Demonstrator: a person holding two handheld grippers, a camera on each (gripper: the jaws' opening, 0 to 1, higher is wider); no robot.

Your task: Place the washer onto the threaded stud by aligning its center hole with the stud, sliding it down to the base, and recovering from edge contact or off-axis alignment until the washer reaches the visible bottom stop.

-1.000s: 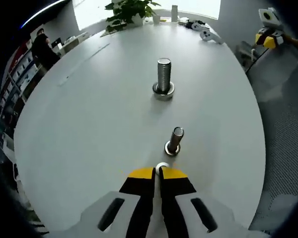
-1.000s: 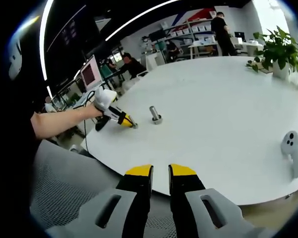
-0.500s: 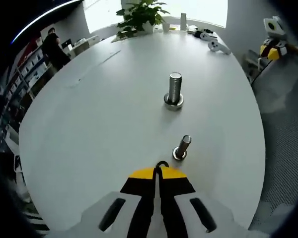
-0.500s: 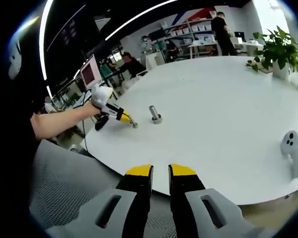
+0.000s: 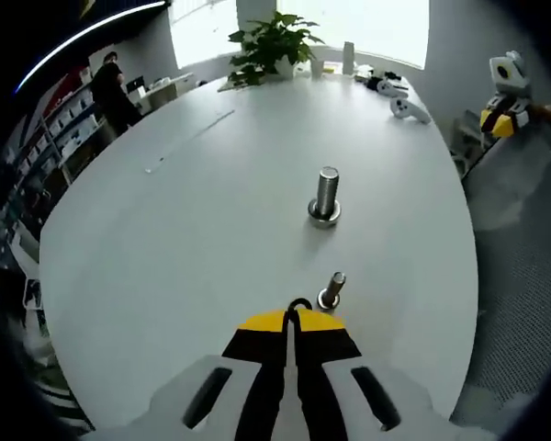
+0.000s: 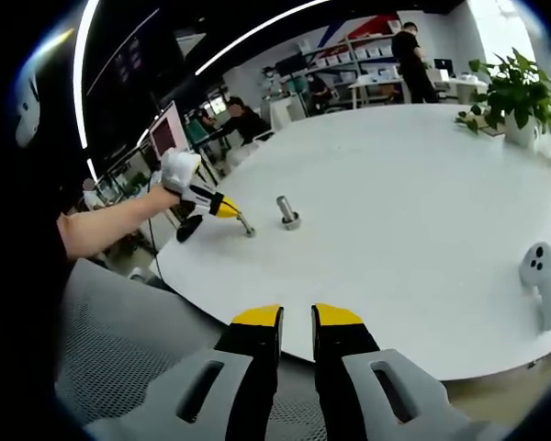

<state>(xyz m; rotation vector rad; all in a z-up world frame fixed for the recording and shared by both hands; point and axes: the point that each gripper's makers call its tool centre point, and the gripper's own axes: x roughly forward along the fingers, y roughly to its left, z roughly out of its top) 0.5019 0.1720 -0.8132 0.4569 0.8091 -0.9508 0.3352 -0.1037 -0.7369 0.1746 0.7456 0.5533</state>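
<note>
White round table [image 5: 165, 230], wide bare top; left gripper [image 5: 291, 319] clamped on washer [image 5: 299, 303] beside small stud [image 5: 331, 290]; right gripper [image 6: 297, 315] narrowly parted off the edge.

Washer pinched in left gripper, 2 studs upright on white table.
Washer [image 5: 298, 304]: thin dark ring on edge between closed yellow tips, off the table. Small threaded stud [image 5: 331, 290] just far-right of it; larger stud [image 5: 326, 196] farther, with ring at base.
</note>
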